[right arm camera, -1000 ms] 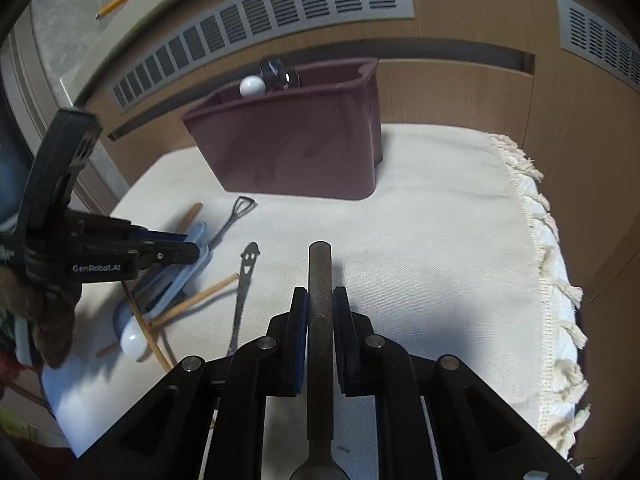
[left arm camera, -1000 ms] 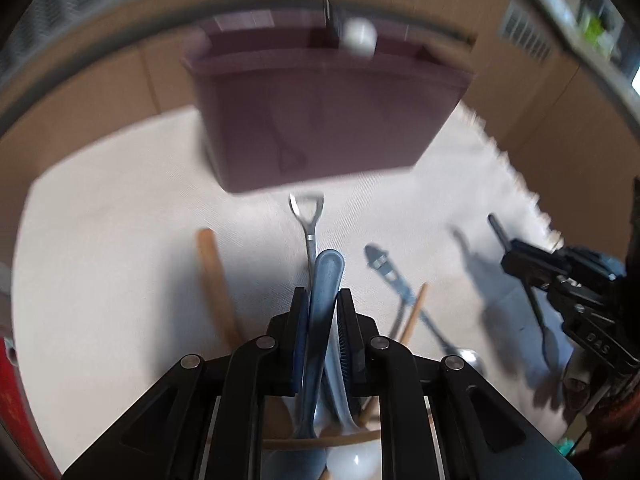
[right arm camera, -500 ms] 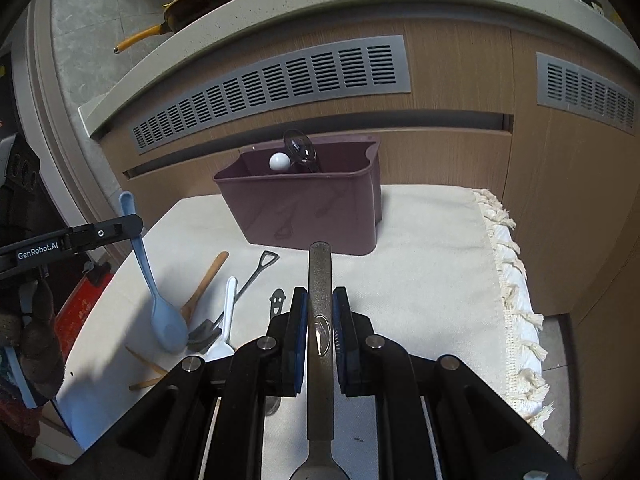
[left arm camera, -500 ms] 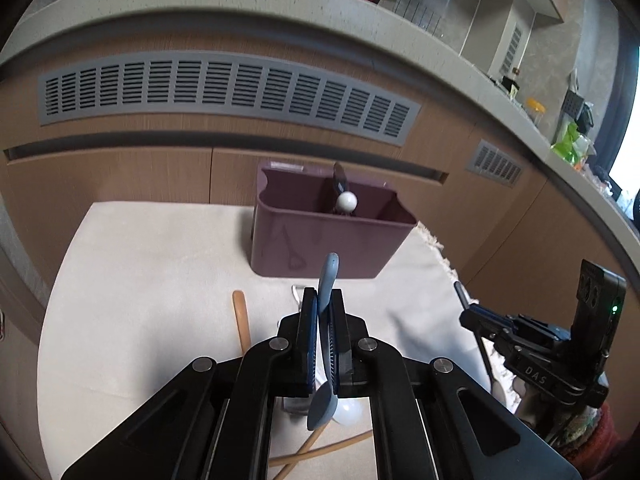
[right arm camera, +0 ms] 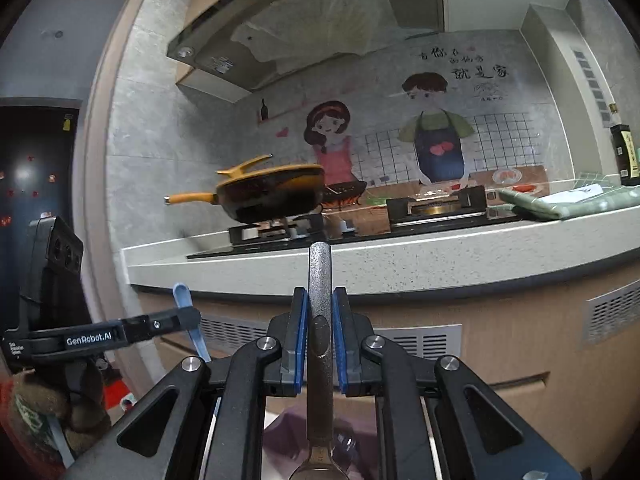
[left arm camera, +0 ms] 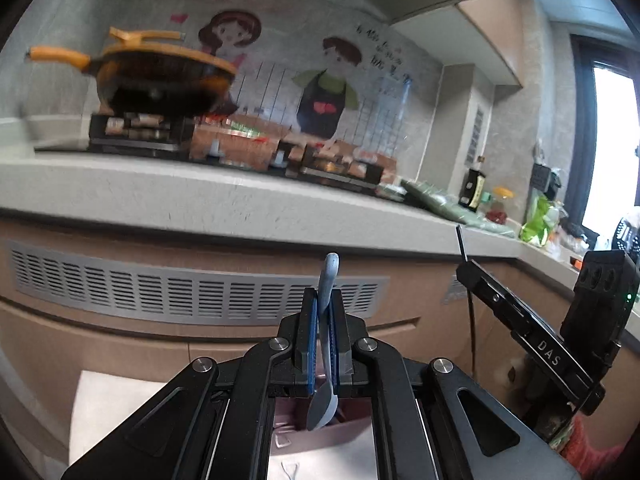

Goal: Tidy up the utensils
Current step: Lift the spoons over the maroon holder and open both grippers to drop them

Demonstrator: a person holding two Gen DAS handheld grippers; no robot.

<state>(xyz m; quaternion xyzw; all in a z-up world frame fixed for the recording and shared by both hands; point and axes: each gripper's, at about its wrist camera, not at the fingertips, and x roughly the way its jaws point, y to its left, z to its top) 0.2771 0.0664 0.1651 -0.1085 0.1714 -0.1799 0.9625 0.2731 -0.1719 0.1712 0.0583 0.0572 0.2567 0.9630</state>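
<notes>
Left hand-held gripper [left arm camera: 323, 334]: jaws clamped on the handle of a pale blue spoon [left arm camera: 325, 344], bowl hanging downward, handle tip standing up past the pads. A second ago this spoon lay pinned low over the white cloth [left arm camera: 104, 396] among the other loose utensils; it is now carried clear of it, with the maroon bin [left arm camera: 320, 436] directly beneath the bowl. The jaws tightened onto the handle early in that second and have not altered since.

Right hand-held gripper [right arm camera: 320, 340]: jaws narrow, gripping a dark metal utensil [right arm camera: 319, 344] by its flat handle, working end hanging below toward the same bin [right arm camera: 304, 436]. Grip unchanged across the second.

Both views: formerly angled down at the cloth and bin, now near level, facing the kitchen counter [right arm camera: 400, 256], the hob and the yellow-handled pan [right arm camera: 272, 196]. Each gripper shows in the other's view, raised side by side.

Status, as judged: two items lifted off the cloth and brought over the bin, neither yet released. The remaining loose utensils on the cloth are out of view. Next step appears to be lowering each item bowl-first into the bin before opening; the two items hang close, so some risk of fouling each other or the contents already standing inside.
</notes>
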